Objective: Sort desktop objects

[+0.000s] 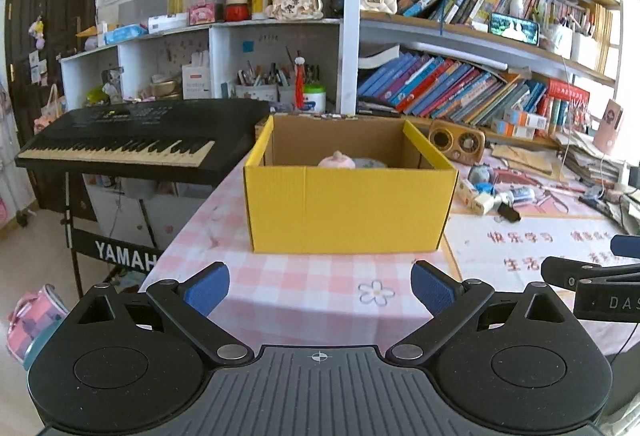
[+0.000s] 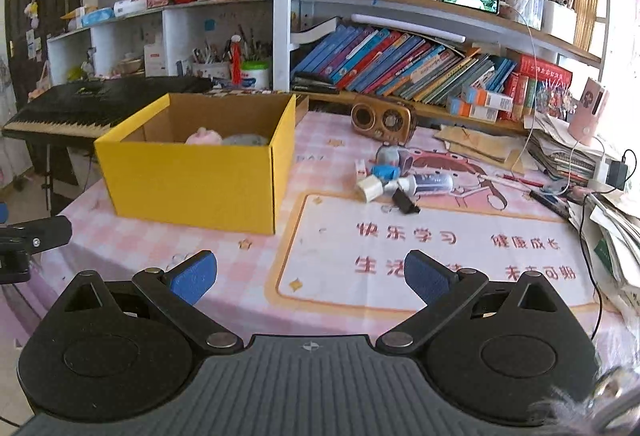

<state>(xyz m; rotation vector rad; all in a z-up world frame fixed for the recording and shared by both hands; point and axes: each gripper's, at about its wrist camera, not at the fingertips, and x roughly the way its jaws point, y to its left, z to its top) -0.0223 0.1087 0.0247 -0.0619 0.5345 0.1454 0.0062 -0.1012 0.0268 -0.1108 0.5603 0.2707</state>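
A yellow cardboard box (image 1: 348, 208) stands open on the pink checked tablecloth; it also shows in the right wrist view (image 2: 192, 180). Inside lie a pink plush toy (image 1: 337, 159) and a grey item (image 2: 245, 139). A cluster of small objects lies right of the box: a white tube (image 2: 430, 182), a black binder clip (image 2: 405, 202), a white plug (image 2: 370, 188), a blue item (image 2: 382, 171). My left gripper (image 1: 320, 288) is open and empty, in front of the box. My right gripper (image 2: 310, 276) is open and empty, above the printed desk mat (image 2: 440, 248).
A wooden retro radio (image 2: 382, 117) stands behind the cluster. A black keyboard (image 1: 136, 140) sits left of the table. Bookshelves fill the back. Papers, cables and a charger (image 2: 600, 168) crowd the right edge. The right gripper's body shows at the left wrist view's right edge (image 1: 592, 284).
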